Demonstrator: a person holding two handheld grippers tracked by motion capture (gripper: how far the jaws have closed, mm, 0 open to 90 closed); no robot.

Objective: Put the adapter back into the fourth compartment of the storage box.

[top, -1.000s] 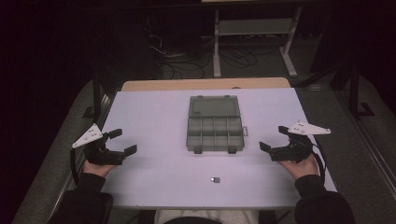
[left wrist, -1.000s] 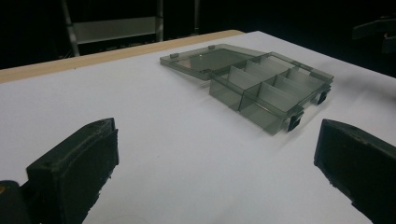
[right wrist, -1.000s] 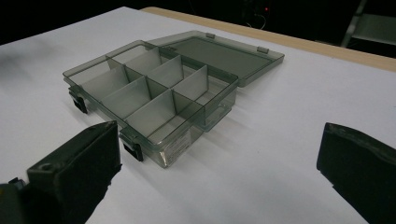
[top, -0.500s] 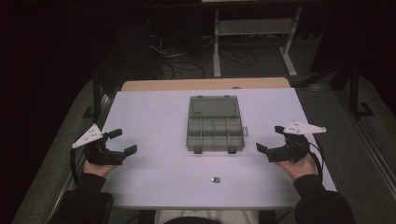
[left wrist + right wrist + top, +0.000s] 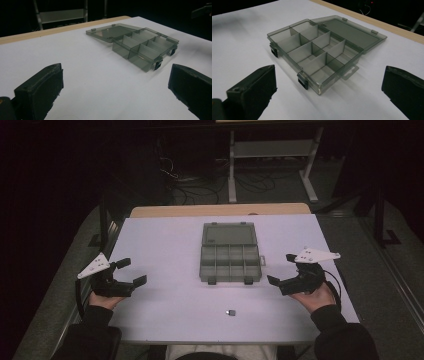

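Here both grippers' fingers released; small dark item (image 5: 230, 312) near table (image 5: 165, 240) edge indistinct.

No text, label, brand, number or sign is showing legibly anywhere in these views. The grey compartment box (image 5: 230, 255) on the white table (image 5: 165, 245) is bearing no readable marking, and the grippers' plates are showing nothing readable either.

I count one compartment box (image 5: 230, 254), one small dark piece (image 5: 231, 312), and my two grippers on one table (image 5: 160, 245).
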